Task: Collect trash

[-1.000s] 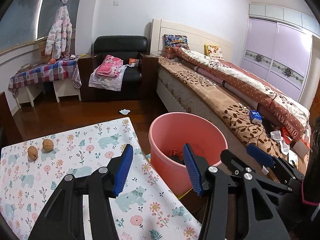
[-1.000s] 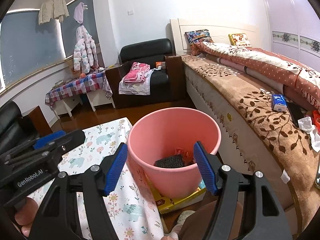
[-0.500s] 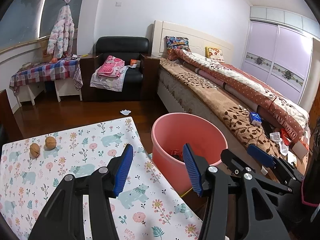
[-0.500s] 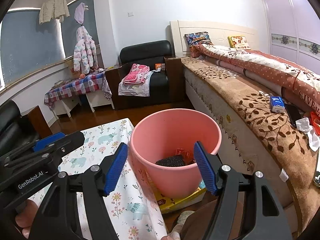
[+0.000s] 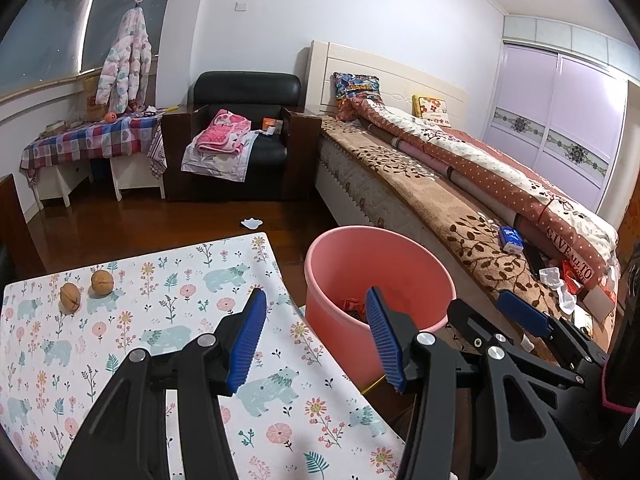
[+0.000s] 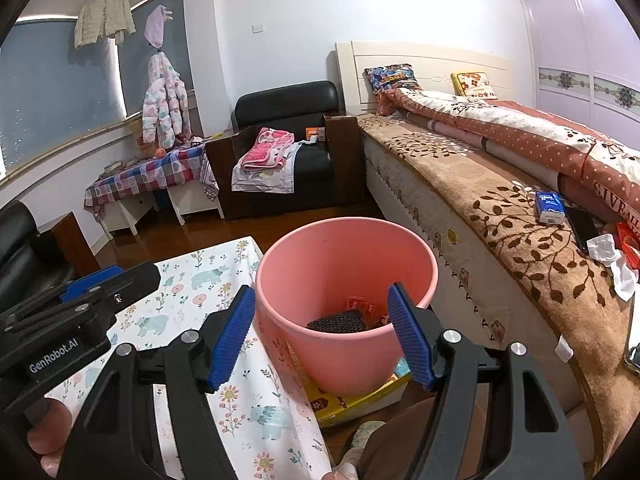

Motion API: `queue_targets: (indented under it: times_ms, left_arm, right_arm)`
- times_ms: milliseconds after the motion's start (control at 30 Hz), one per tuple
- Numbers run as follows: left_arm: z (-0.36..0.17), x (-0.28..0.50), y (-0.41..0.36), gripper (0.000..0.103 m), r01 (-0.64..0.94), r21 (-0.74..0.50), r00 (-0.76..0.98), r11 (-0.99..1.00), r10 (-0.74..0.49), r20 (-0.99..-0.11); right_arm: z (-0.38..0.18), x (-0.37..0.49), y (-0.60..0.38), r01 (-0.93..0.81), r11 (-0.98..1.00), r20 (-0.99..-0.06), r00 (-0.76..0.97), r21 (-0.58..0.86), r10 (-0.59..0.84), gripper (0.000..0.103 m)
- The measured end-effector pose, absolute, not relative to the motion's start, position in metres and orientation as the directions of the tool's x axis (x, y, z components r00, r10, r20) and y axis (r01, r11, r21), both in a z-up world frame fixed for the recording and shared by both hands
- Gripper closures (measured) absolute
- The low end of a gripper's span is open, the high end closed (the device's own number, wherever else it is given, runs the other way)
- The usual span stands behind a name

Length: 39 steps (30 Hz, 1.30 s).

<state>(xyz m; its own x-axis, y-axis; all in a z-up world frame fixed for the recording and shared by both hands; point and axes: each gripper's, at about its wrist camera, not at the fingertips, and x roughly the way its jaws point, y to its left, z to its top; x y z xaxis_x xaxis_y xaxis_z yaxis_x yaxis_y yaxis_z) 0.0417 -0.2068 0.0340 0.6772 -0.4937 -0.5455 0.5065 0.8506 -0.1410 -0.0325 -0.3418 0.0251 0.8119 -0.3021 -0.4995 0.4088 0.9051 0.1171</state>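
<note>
A long bed with a brown leaf-patterned blanket (image 6: 520, 240) runs along the right. Left of it, the floral-clothed worktop (image 5: 160, 320). Between them stands the round pink plastic bin (image 6: 344, 264) – wrappers inside. Both claws – left claw (image 5: 316, 344), right claw (image 6: 324, 336) – hang released, empty. Two brown walnuts (image 5: 86, 288) far left.

The pink bucket (image 6: 346, 264) hid most of the yellow box (image 6: 352, 400) under it, and its near wall covered part of the dark mesh piece (image 6: 336, 321) and red wrappers (image 6: 362, 305) inside; their print was too small to read. In the left wrist view the left claw (image 5: 316, 342) screened the bucket's near rim. The worktop (image 5: 120, 320) ran off the lower edge. Small items on the bed's (image 5: 460, 216) far right edge were cut off and unclear.
</note>
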Motion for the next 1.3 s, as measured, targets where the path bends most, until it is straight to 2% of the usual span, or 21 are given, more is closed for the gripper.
queue_targets:
  times_ms: [1300]
  left_arm:
    - [0.0336, 0.0438, -0.2058, 0.052, 0.506, -0.145, 0.675, 0.851, -0.494, -0.547]
  right_arm:
    - [0.0236, -0.0321, -0.3422, 0.413, 0.903, -0.498, 0.812, 0.121, -0.304, 0.034]
